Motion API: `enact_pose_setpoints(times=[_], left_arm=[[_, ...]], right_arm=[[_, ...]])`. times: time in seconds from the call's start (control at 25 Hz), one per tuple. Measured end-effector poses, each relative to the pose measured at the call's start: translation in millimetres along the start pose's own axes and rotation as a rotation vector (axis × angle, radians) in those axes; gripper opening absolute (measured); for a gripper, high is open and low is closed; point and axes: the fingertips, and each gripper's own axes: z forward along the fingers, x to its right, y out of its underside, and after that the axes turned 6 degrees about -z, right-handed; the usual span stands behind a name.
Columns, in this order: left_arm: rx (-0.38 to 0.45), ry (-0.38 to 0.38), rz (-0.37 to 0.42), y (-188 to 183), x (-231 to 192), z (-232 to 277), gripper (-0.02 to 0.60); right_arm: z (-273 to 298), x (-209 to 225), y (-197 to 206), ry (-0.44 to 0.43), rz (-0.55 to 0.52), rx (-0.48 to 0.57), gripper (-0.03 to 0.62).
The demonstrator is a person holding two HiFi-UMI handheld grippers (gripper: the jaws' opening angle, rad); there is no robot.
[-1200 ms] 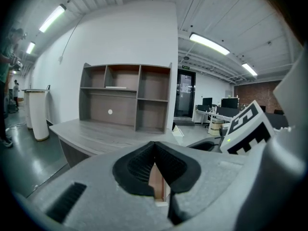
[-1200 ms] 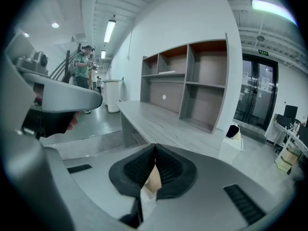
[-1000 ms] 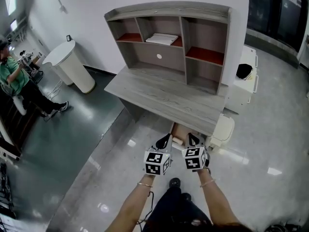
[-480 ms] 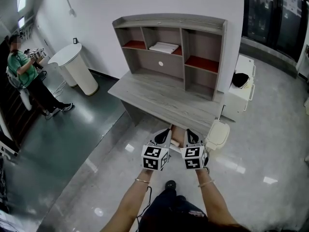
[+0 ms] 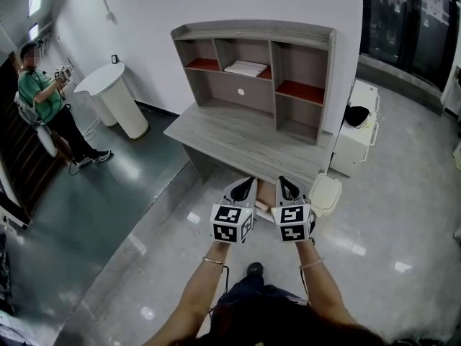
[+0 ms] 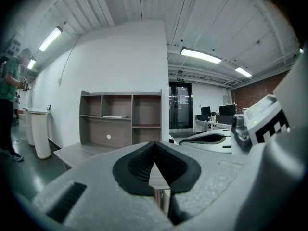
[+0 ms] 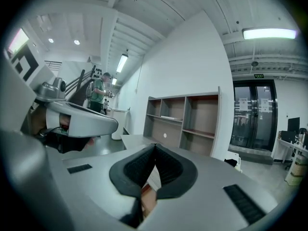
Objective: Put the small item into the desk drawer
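The grey wooden desk (image 5: 245, 139) with its hutch (image 5: 252, 63) stands against the white wall. Under its front edge a brown drawer (image 5: 266, 192) stands open, and a small white item (image 5: 263, 208) shows in it between my two grippers. My left gripper (image 5: 245, 186) and right gripper (image 5: 287, 186) hang side by side in front of the drawer, pointing at the desk. Both are shut with nothing between the jaws, as the left gripper (image 6: 154, 143) and the right gripper (image 7: 154, 146) show in their own views. Most of the drawer is hidden behind them.
A white bin (image 5: 324, 193) stands right of the drawer. A white cabinet (image 5: 358, 139) with a black thing (image 5: 356, 115) on it is beyond it. White papers (image 5: 245, 68) lie on a hutch shelf. A white round stand (image 5: 119, 96) and a person (image 5: 43, 99) are at the left.
Both grippers have risen side by side and come closer to the desk's front edge. They stay shut. The person at the left has shifted a little.
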Motion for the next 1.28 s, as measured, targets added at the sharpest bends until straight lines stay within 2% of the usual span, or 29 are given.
enact_pose_setpoints(times=[0.6,1.28], left_arm=[[0.057,0.01,0.003,-43.2,1.3,-27.1,0.015],[0.09,-0.005,-0.024,-54.7,-36.6,-23.9,0.015]], right_arm=[[-28.9,2.5,-58.7,0.006,0.025,0.103,0.002],[-14.1,4.8,-71.5,0.038,0.014,0.106,0.002]])
